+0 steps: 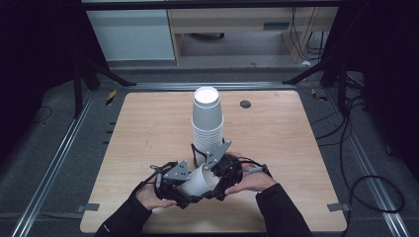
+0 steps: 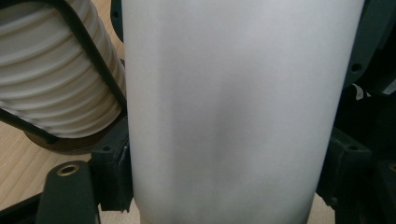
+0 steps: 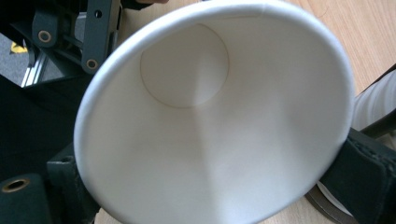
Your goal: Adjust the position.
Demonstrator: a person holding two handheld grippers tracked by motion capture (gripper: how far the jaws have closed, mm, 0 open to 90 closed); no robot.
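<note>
- Wooden table [image 1: 148, 128] on dark floor w/ metal rails either side; cabinets & loose cables at the back. High view: tall stack of white paper cups [image 1: 207, 121] stands upright mid-table, small dark round disc [image 1: 245, 103] on the wood behind it to the right, well apart.
- Same view, near edge: left gripper [image 1: 190, 185] & right gripper [image 1: 217, 170] meet just in front of the stack's foot, w/ a single paper cup [image 1: 199, 180] lying tilted between them, mouth toward the right gripper. Stack stands right behind the grippers, close to the right one.
- Left gripper view: cup's side wall [image 2: 233, 112] close to the lens, a black jaw pressed to each flank, so this gripper is clamped on the cup. Ribbed stack [image 2: 51, 79] just beside it at upper left, a dark bar across it.
- Right gripper view: looks into the cup's open mouth [image 3: 210, 116], round base visible inside. A jaw sits at each side of the rim; can't tell if the pads press on it. Left gripper's body [image 3: 88, 32] behind the cup, upper left; bare wood upper right.
</note>
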